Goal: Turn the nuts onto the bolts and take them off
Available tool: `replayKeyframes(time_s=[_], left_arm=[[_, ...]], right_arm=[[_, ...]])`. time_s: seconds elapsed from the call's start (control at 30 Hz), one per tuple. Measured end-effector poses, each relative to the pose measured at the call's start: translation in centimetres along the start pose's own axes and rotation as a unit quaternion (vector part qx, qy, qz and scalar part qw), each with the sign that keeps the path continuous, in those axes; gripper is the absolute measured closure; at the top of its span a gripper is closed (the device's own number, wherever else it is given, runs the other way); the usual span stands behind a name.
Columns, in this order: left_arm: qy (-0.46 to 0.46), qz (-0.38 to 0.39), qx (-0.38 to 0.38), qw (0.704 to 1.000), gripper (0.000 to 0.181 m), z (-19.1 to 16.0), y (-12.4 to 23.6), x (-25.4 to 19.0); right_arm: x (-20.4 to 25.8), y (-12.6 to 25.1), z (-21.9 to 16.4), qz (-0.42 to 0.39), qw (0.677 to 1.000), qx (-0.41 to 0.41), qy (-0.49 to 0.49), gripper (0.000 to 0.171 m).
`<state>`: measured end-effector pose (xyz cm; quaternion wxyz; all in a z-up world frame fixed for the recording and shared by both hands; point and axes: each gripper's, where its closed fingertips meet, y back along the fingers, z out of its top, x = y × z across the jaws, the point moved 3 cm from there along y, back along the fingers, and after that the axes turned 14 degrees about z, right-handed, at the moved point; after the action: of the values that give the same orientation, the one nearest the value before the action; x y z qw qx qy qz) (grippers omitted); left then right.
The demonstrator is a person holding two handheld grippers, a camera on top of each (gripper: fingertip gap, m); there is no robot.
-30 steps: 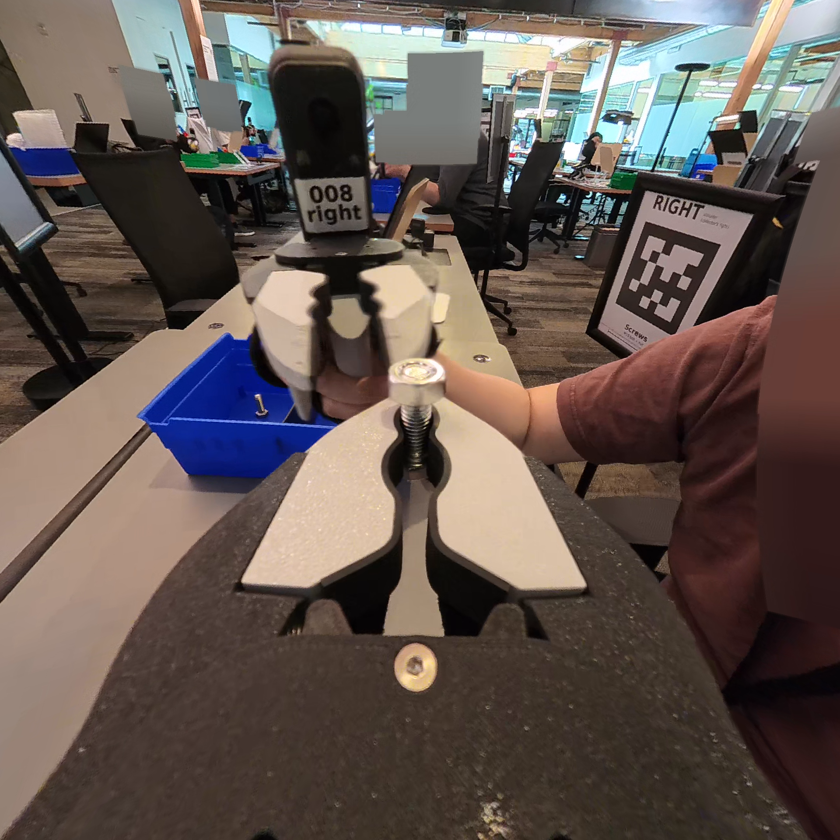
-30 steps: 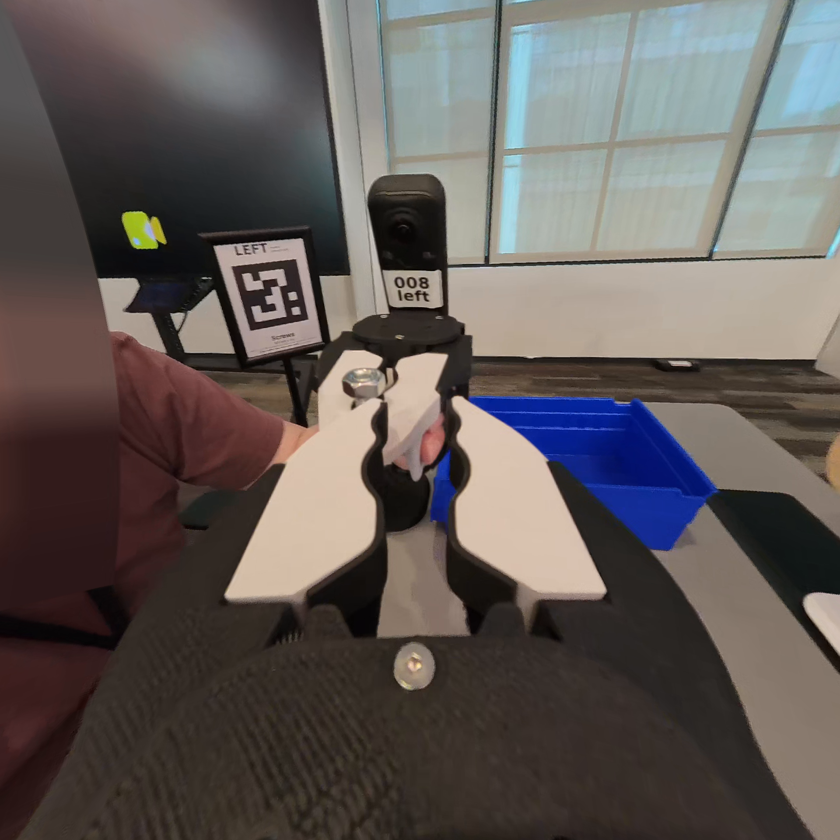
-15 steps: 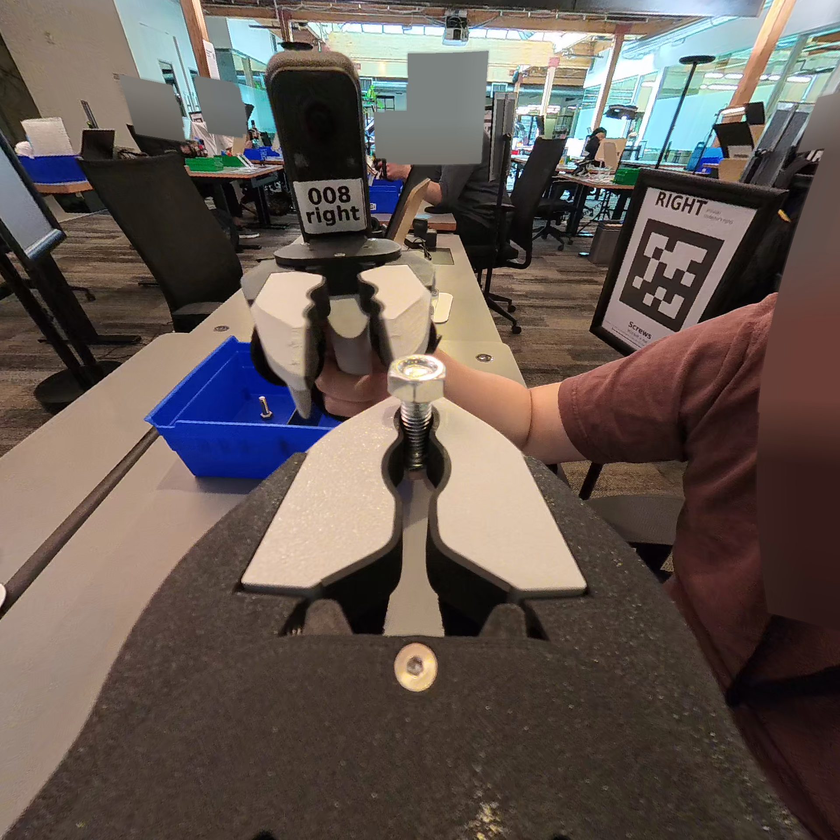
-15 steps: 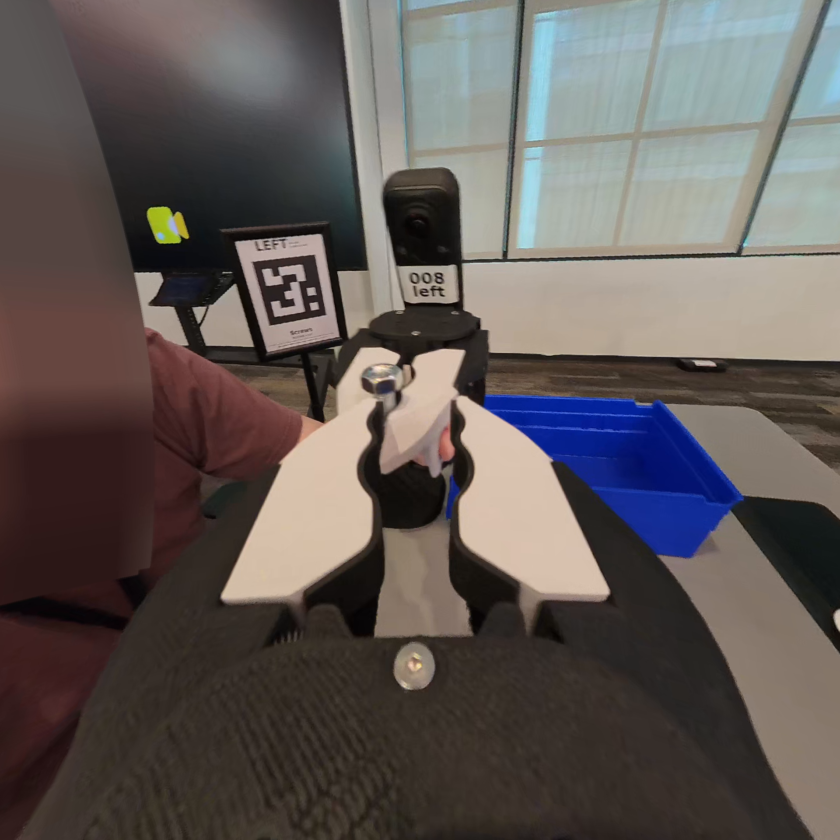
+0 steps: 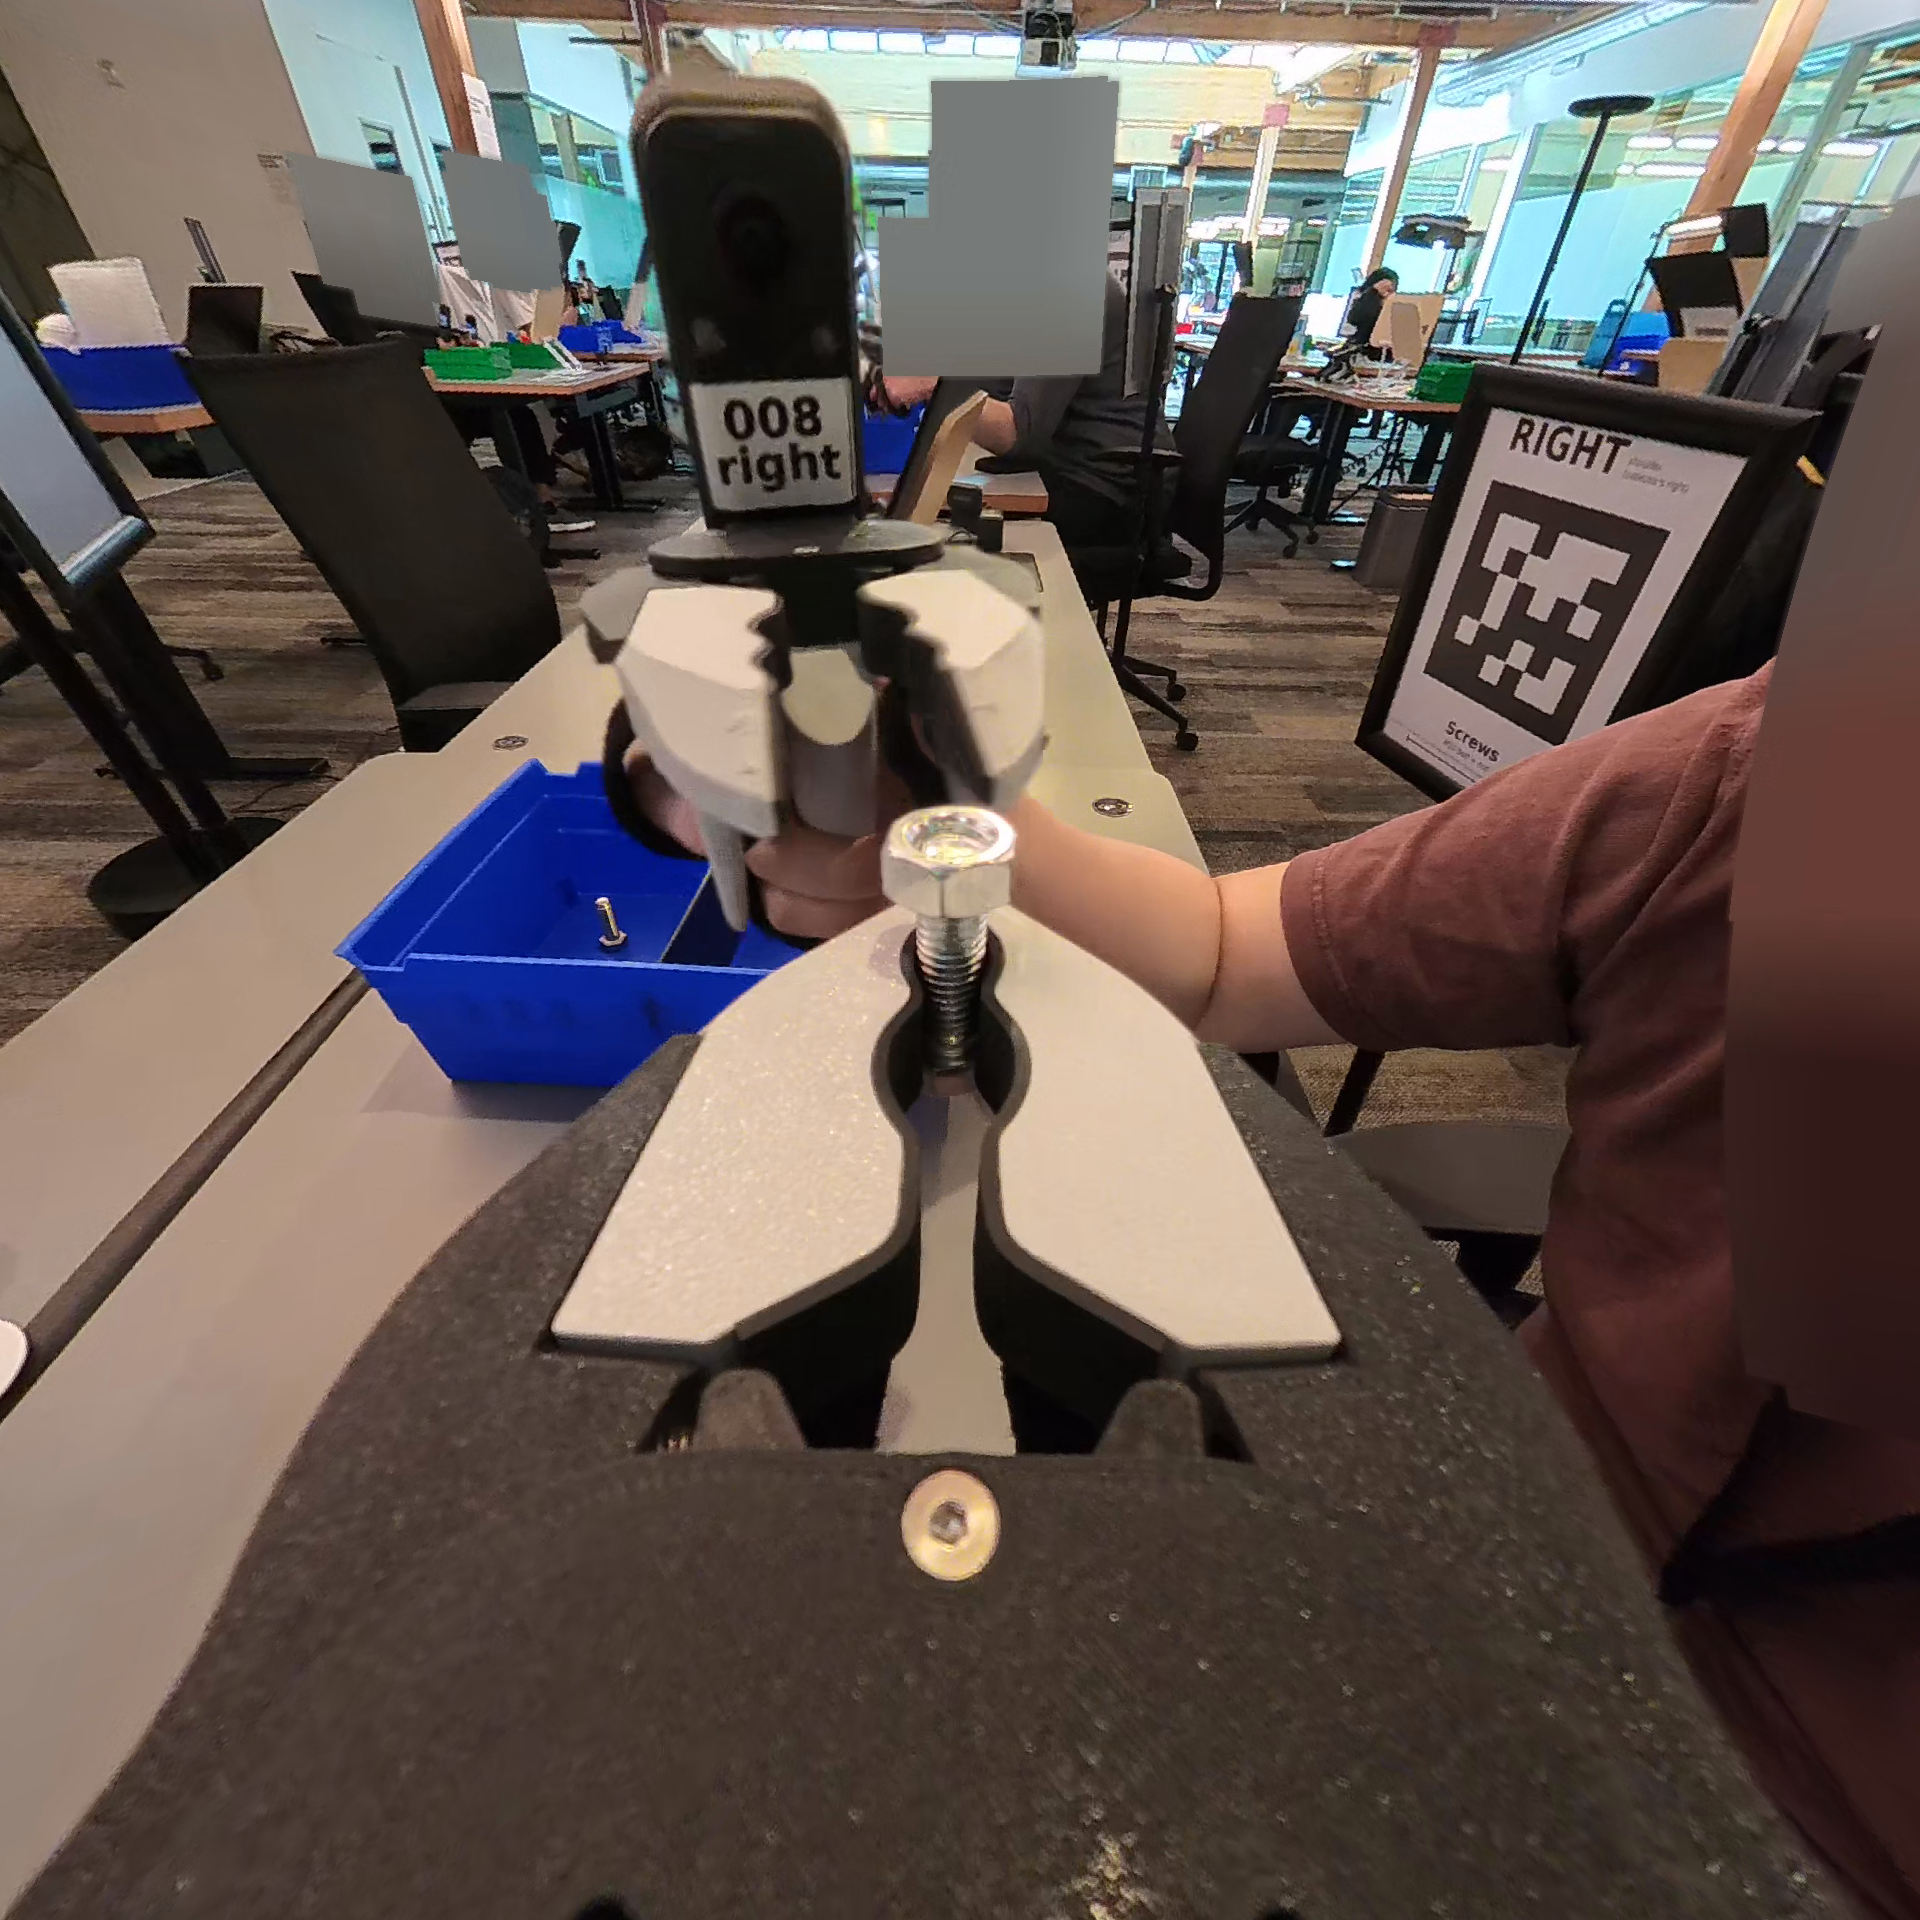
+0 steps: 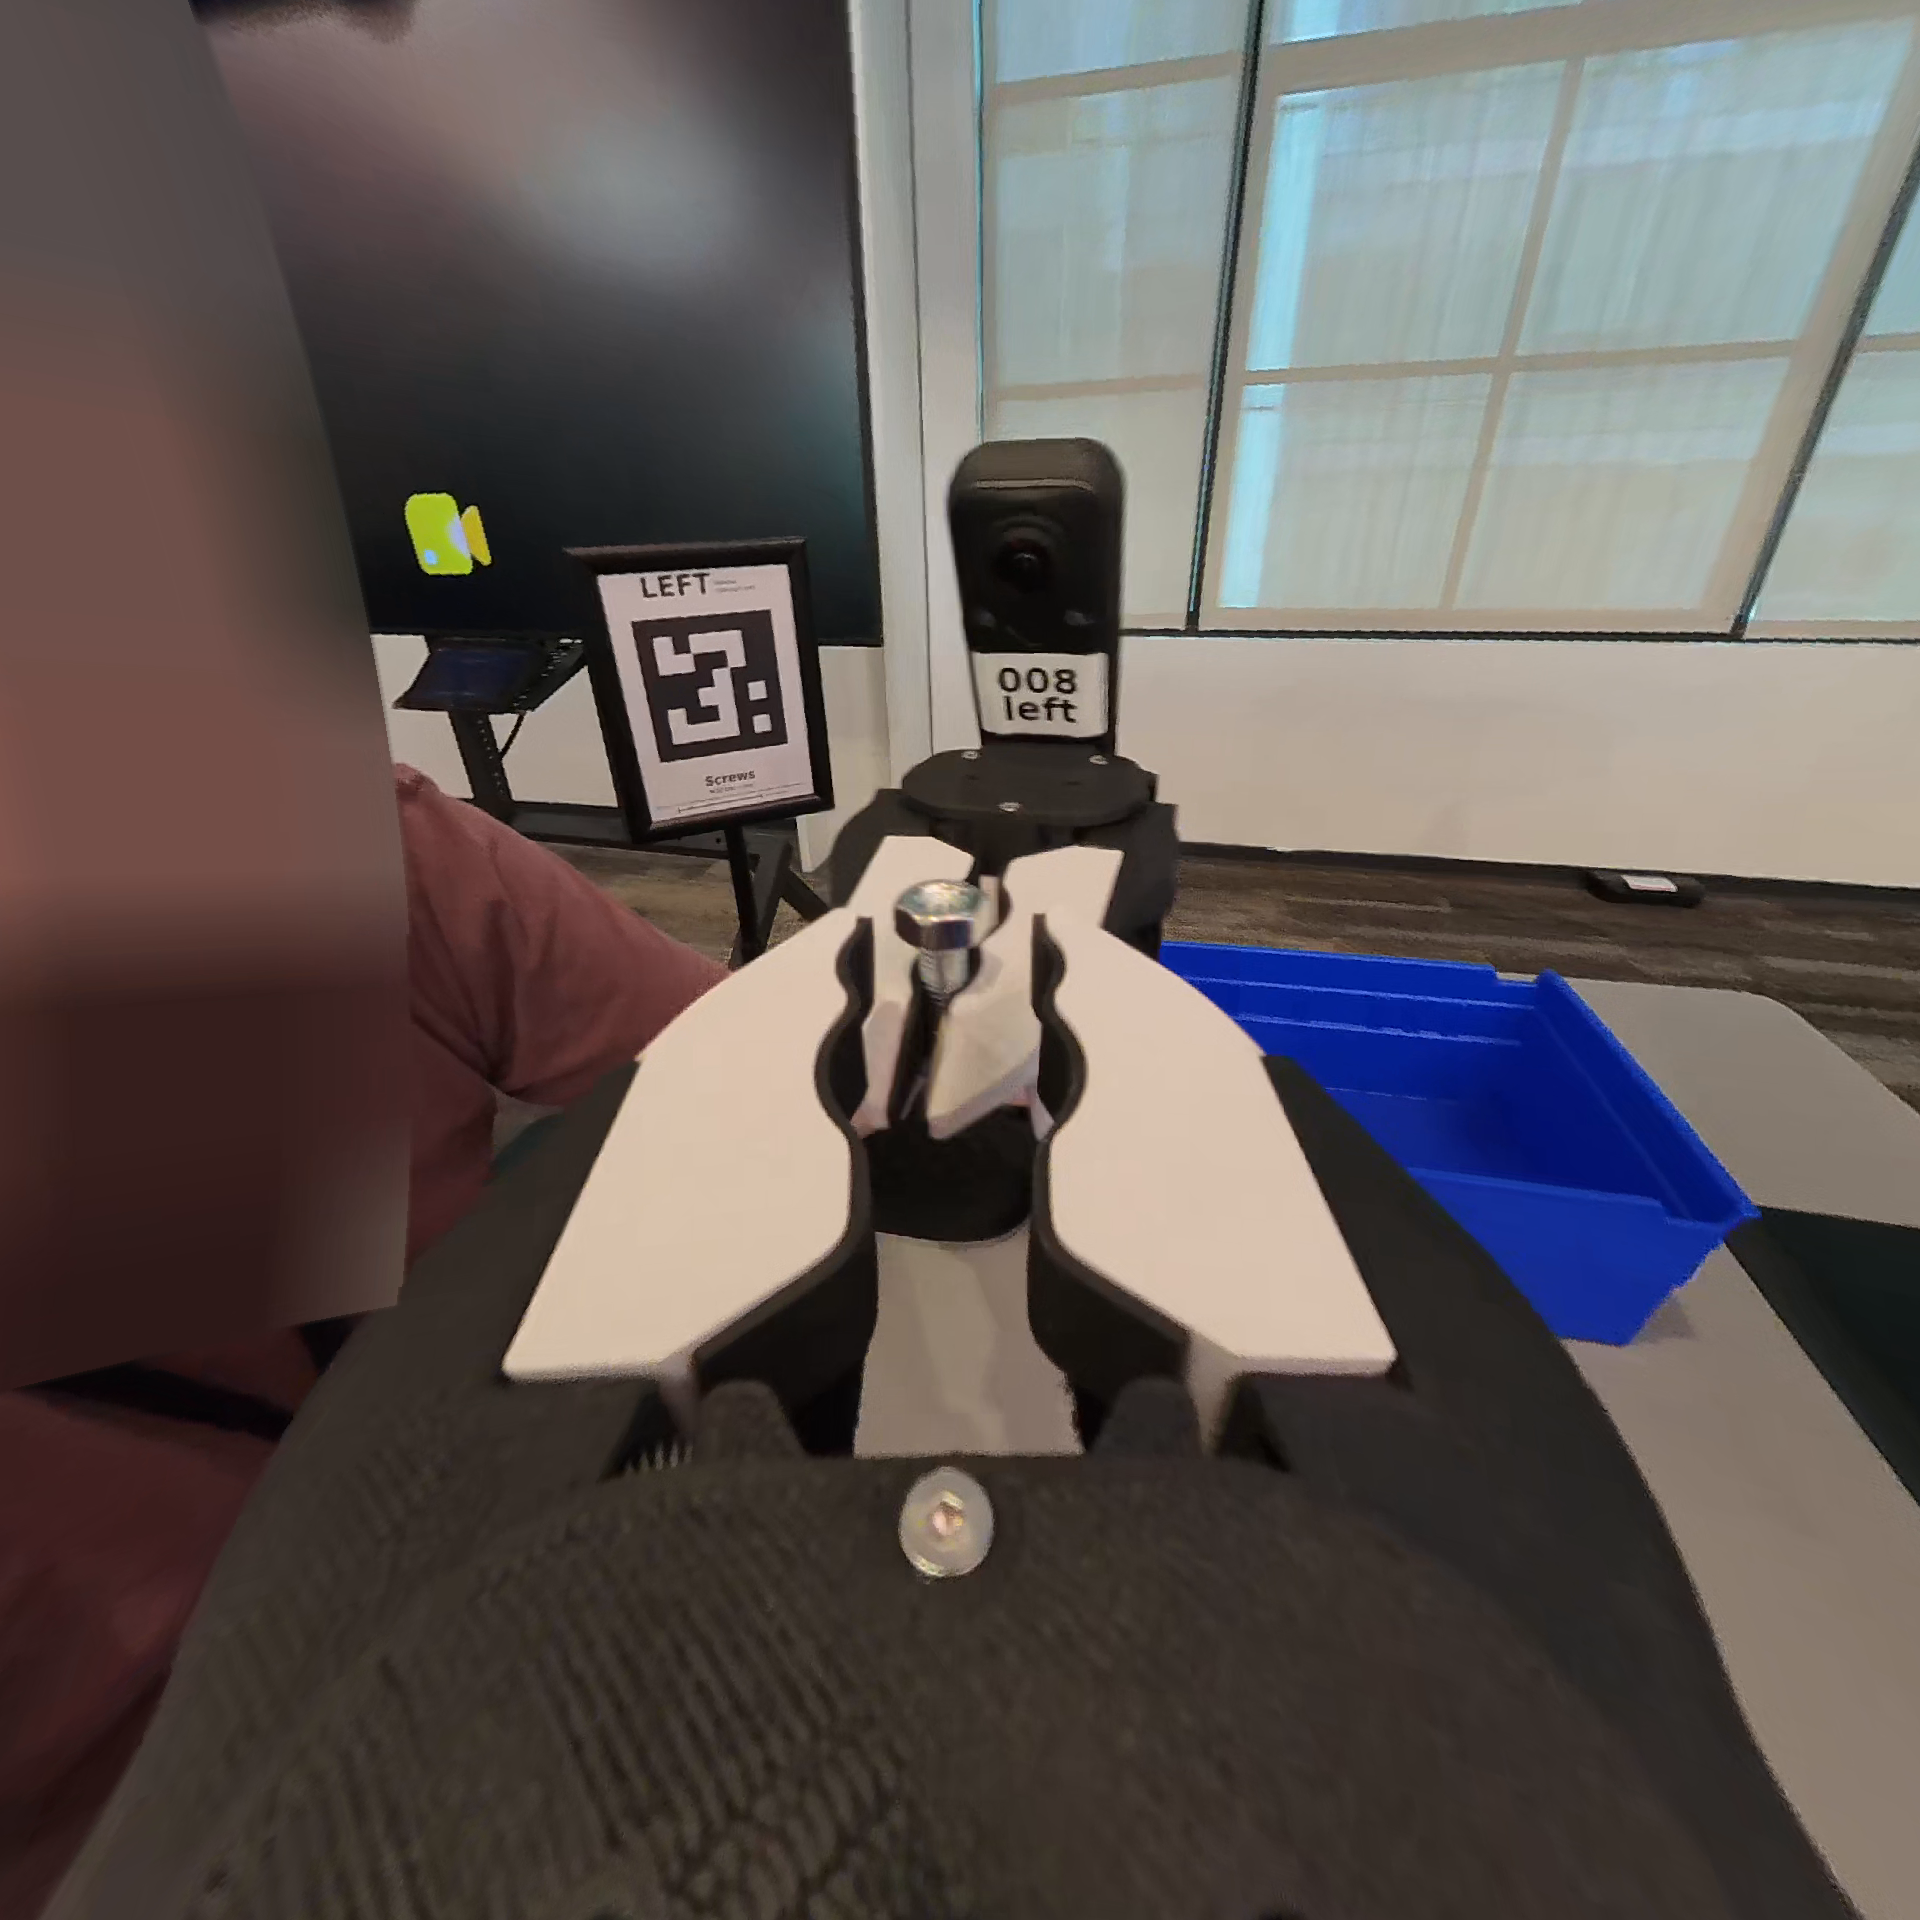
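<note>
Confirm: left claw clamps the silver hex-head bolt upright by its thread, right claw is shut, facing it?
Not quite. The right claw is open, its fingers spread either side of the silver hex-head bolt; the right wrist view shows this. The left claw does clamp the bolt upright by its thread.

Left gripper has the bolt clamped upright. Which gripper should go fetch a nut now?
Probably right: the right gripper is open and empty, while the left gripper is shut on the bolt.

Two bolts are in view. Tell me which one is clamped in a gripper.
The upright bolt, held by its threaded shank in the left gripper. The other, smaller bolt lies loose inside the blue bin.
</note>
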<state>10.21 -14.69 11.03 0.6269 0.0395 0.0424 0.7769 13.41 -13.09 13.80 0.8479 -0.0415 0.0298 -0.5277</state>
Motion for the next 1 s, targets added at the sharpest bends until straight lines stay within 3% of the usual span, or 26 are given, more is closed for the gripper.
replayKeyframes(time_s=[0.13,0.33,0.57,1.0], left_arm=[[0.000,-0.005,0.004,1.000,0.177,-0.2,-0.3,-0.2],[0.003,-0.006,0.000,1.000,0.178,0.0,0.0,-0.2],[0.001,-0.005,0.006,1.000,0.178,-0.2,-0.3,-0.2],[0.000,-0.006,0.004,1.000,0.178,-0.1,-0.1,-0.3]], right_arm=[[0.3,-1.3,-0.5,-0.004,1.000,0.018,0.011,0.141],[-0.8,0.3,-0.4,-0.013,1.000,-0.002,-0.007,0.145],[0.1,-1.1,-0.6,-0.003,1.000,0.016,0.007,0.140],[0.0,-0.4,-0.2,0.011,1.000,-0.007,-0.009,0.139]])
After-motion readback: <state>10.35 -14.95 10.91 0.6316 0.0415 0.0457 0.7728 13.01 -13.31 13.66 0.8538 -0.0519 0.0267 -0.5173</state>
